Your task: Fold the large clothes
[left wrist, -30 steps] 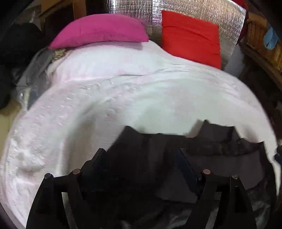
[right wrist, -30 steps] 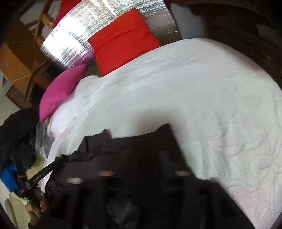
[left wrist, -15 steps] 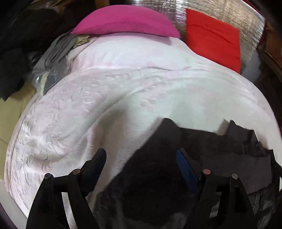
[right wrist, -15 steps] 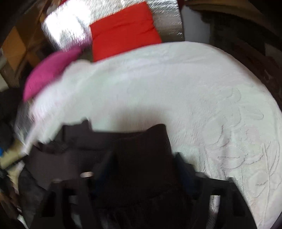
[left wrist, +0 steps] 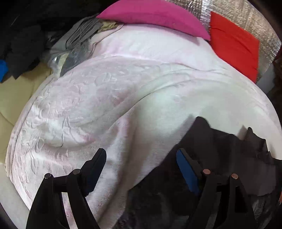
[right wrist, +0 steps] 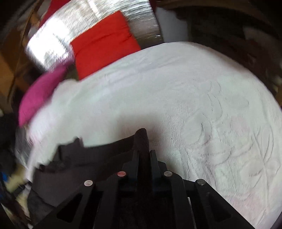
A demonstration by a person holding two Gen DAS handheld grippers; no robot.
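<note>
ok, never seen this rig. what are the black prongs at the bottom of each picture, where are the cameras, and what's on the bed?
There is no robot here. A person holds a two-finger gripper in each hand, and each gripper carries a fisheye camera looking forward along its fingers. The prongs are those fingers.

In the left wrist view, the left gripper is open over the white bedspread, holding nothing. A dark garment lies just to its right, behind one finger.

In the right wrist view, which is blurred, the right gripper has shut on a raised fold of the same dark garment.

At the head of the bed are a pink pillow and a red pillow, against a silver quilted sheet.
</note>
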